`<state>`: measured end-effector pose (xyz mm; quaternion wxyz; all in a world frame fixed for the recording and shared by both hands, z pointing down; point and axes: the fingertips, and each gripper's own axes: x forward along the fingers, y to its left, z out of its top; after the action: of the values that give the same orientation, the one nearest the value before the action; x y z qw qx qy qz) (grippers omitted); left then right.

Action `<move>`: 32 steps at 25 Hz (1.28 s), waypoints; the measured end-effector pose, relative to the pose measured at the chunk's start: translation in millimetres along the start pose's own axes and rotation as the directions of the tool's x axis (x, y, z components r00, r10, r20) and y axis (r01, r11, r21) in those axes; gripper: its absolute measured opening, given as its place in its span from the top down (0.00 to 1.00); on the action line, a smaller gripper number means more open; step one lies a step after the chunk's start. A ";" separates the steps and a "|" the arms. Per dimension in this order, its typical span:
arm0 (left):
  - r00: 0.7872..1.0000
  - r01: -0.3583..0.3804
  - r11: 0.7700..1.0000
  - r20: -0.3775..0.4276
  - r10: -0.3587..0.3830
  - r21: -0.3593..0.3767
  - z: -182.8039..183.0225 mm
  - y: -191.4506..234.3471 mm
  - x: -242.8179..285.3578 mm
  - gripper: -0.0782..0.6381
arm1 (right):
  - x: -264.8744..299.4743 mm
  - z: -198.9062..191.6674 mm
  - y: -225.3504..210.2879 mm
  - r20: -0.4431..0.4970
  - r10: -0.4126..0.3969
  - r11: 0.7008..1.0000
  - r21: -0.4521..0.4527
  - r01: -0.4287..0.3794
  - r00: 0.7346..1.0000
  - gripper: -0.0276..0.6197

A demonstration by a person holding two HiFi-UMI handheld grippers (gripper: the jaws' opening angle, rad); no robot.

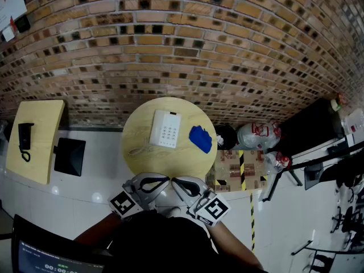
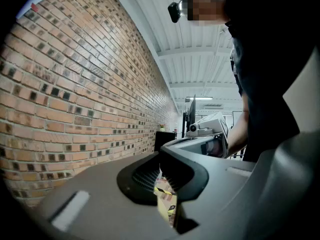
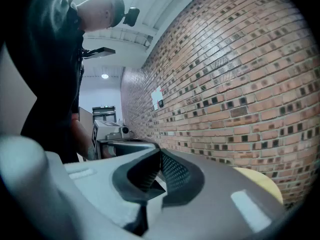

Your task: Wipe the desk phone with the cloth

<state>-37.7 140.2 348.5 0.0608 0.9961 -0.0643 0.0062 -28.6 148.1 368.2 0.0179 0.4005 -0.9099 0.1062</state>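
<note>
We see the white desk phone [image 1: 165,128] at mid-frame on the round table [image 1: 136,149], the blue cloth [image 1: 200,139] just right of it. At lower centre, the left gripper [image 1: 166,180] and right gripper [image 1: 176,181] face each other, jaws pressed together, pinching nothing.

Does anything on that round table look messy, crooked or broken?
Nothing really stands out. The white desk phone lies flat on the round table; the blue cloth sits crumpled just right of it, not touching. The only clutter is plastic bags on the floor nearby.
</note>
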 end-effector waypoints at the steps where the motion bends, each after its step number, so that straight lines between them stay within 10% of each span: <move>1: 1.000 0.000 1.000 -0.002 0.000 -0.003 -1.5 3.5 0.4 0.89 | 1.5 -2.2 -3.8 -0.006 -0.007 1.000 0.005 0.007 1.000 0.95; 22: 1.000 0.006 1.000 -0.027 -0.007 -0.024 -37.1 80.9 55.8 0.88 | 30.2 -76.4 -163.9 -0.151 -0.171 0.983 0.043 0.179 0.974 0.88; 26: 0.999 -0.024 0.999 -0.042 0.022 -0.036 -44.5 96.2 80.3 0.88 | 26.1 -124.4 -232.1 -0.264 -0.225 0.968 0.044 0.245 0.938 0.76; 32: 0.995 -0.082 0.995 -0.060 0.078 -0.058 -50.5 124.9 120.6 0.88 | 16.5 -219.2 -335.3 -0.508 -0.270 0.944 0.026 0.328 0.818 0.60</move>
<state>65.6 8.1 416.1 0.0924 0.9898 -0.1025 0.0353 194.4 -38.5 644.3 0.2459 0.4978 -0.7924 0.2526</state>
